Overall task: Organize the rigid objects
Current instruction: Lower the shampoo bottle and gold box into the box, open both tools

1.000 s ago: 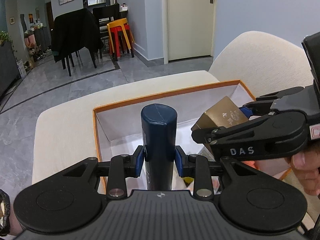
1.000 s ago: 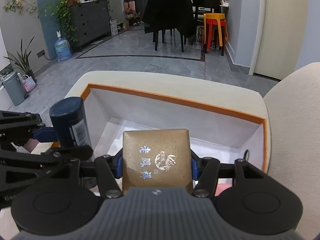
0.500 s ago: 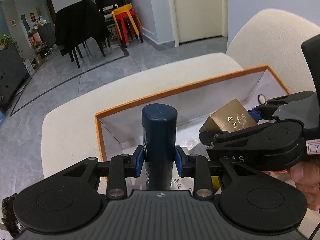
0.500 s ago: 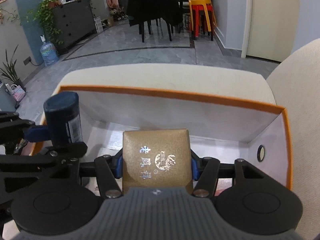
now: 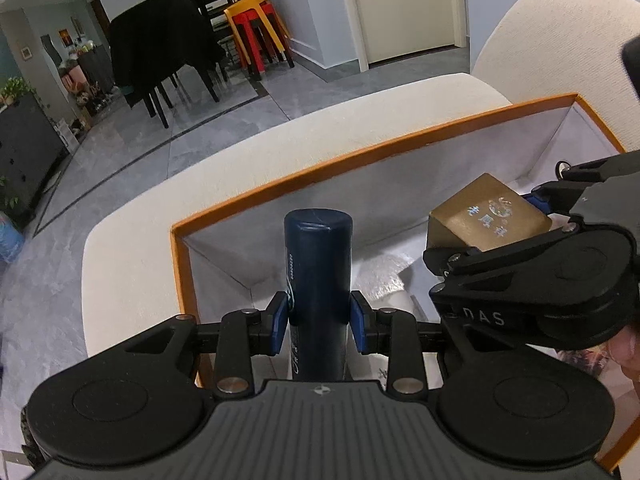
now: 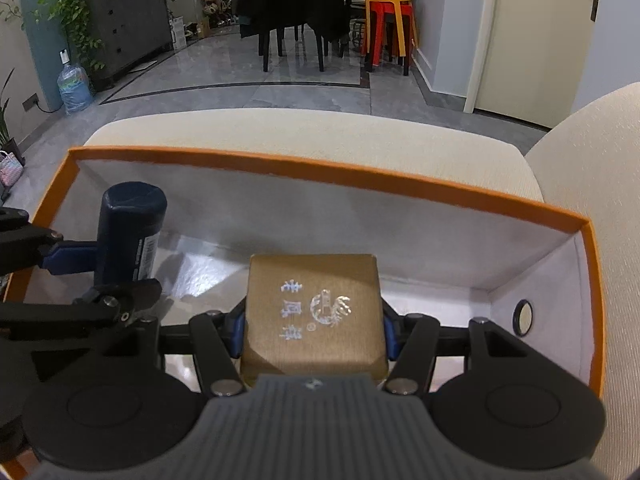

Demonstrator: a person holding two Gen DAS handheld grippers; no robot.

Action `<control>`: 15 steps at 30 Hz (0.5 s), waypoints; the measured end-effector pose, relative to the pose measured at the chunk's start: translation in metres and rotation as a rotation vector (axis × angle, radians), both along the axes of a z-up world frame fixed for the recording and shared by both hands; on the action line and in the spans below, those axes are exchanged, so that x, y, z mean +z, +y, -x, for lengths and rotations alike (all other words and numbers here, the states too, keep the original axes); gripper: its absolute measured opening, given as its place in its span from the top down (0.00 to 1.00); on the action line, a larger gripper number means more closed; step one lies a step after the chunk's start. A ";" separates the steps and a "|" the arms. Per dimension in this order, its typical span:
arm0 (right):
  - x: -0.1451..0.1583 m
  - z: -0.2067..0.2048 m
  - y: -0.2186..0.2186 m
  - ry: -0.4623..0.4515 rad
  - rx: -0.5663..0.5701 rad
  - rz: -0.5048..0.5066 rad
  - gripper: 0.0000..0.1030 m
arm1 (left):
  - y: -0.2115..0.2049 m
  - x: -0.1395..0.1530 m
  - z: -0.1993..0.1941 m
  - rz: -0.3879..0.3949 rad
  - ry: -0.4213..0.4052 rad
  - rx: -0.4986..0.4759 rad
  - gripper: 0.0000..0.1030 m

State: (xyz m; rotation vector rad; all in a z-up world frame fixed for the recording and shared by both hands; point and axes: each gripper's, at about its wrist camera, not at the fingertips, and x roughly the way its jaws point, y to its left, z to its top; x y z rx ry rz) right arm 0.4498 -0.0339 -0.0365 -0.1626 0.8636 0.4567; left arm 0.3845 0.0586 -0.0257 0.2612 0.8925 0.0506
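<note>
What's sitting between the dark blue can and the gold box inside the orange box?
Nothing: only bare white box floor separates the dark blue can from the gold box in the right wrist view.

Both grippers side by side, tilted downward, left gripper (image 5: pixel 319 316) and right gripper (image 6: pixel 313 330) each clamped tight.

Stacked stools (image 6: pixel 387 20), a water jug (image 6: pixel 74 88), perhaps potted plants (image 6: pixel 78 4).
</note>
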 end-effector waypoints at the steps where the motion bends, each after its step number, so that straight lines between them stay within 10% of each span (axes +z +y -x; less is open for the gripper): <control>1: -0.001 -0.002 0.000 0.001 -0.001 0.003 0.43 | -0.002 -0.001 0.000 -0.009 -0.001 -0.006 0.64; 15: -0.014 -0.017 -0.018 0.014 -0.065 0.018 0.28 | -0.023 0.003 0.028 -0.043 -0.083 -0.056 0.32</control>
